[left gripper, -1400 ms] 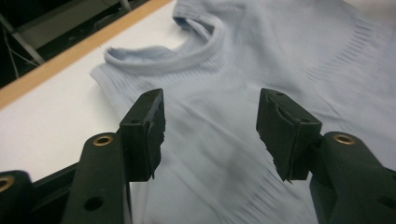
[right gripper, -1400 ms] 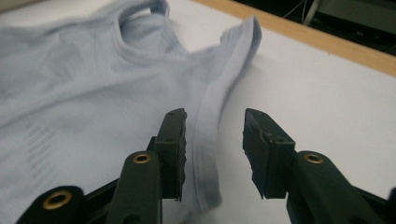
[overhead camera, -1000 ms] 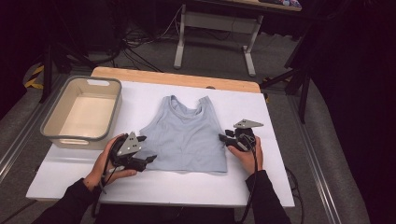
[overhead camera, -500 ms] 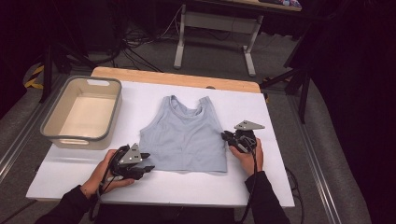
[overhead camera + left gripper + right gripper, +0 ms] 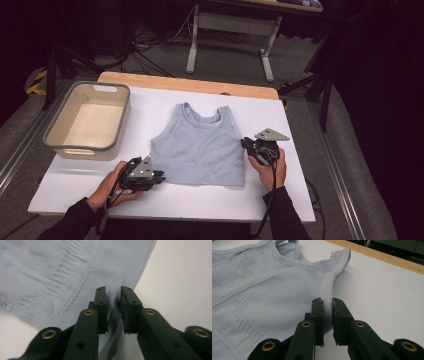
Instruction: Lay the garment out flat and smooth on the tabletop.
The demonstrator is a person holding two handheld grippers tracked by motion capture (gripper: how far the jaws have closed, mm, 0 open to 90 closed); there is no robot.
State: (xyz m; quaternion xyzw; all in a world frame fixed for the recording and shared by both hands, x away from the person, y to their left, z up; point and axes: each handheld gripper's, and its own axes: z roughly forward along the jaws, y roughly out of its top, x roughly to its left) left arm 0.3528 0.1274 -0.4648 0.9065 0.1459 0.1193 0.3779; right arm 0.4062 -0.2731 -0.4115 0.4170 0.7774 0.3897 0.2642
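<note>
I can read no brand, label or writing on anything here; the pale blue crop top (image 5: 200, 150) shows only its ribbed knit and stitched seams, and the grey bin (image 5: 86, 121) is plain. The top lies flat on the white table (image 5: 300, 200), straps pointing away from me, roughly in the middle, with the bin well apart from it at the far left of the board. My left hand (image 5: 107, 185) rests low on the table at the garment's near left corner, forearm coming in at a slant from the bottom edge, and my left gripper (image 5: 113, 302) points in toward the hem. Its jaws have just been closing and now pinch a fold of the ribbed hem between the pads (image 5: 101, 307). My right hand (image 5: 270, 167) sits at the top's right side, wrist straight, sleeve running back to the table's near edge, with the grey three-cornered plate above it. My right gripper (image 5: 327, 308) has just been closing too, and it is clenched on the thick ribbed side edge of the garment below the armhole, the cloth raised a little where it is held.
</note>
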